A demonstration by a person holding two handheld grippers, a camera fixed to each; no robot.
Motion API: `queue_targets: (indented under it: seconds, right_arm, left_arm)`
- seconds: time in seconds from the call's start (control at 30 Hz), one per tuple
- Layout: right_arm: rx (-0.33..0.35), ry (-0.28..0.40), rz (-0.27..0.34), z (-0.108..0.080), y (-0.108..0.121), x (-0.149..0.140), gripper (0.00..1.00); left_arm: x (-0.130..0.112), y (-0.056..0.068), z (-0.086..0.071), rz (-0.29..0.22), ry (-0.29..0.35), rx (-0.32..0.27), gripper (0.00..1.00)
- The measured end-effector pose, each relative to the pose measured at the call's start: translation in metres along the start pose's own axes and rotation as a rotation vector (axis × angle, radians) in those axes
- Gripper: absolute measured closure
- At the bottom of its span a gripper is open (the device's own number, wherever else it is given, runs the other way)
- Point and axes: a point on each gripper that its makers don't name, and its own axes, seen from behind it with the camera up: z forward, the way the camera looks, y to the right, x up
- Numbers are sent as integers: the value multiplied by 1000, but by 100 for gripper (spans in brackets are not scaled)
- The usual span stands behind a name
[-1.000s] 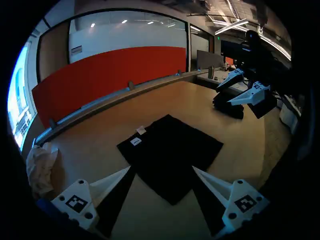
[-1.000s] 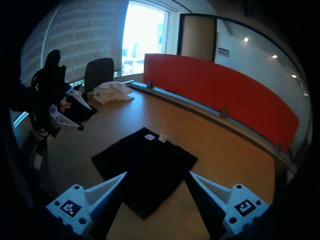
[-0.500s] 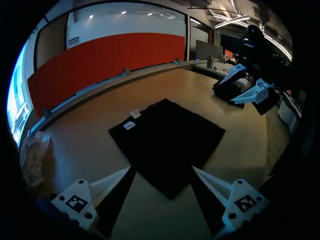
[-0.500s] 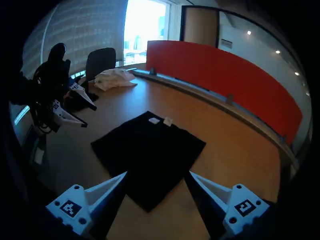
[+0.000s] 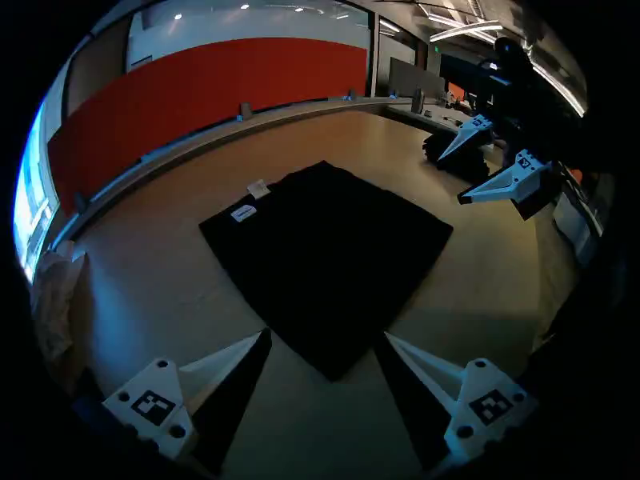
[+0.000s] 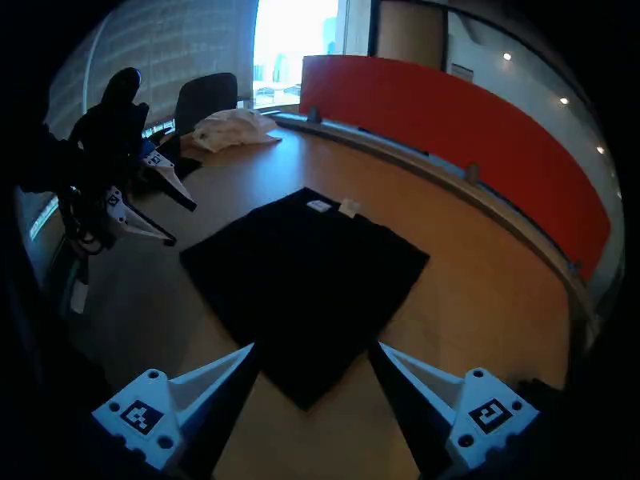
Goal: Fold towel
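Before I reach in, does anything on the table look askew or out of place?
Nothing spilled or damaged. The black towel lies flat but cornerwise to both views, its white tags showing. A crumpled white cloth sits at the far end of the table.

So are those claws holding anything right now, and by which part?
Nothing is held. The left claw and the right claw are both open, near a corner of the black towel, which lies flat on the table.
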Motion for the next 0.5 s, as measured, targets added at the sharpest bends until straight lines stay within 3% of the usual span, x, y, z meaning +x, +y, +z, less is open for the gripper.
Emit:
queue_targets:
  seconds: [0.5]
  right_arm:
    - [25, -85, 22, 16, -2, -42, 0]
  left_arm:
    - [-35, 2, 25, -2, -96, -10, 7]
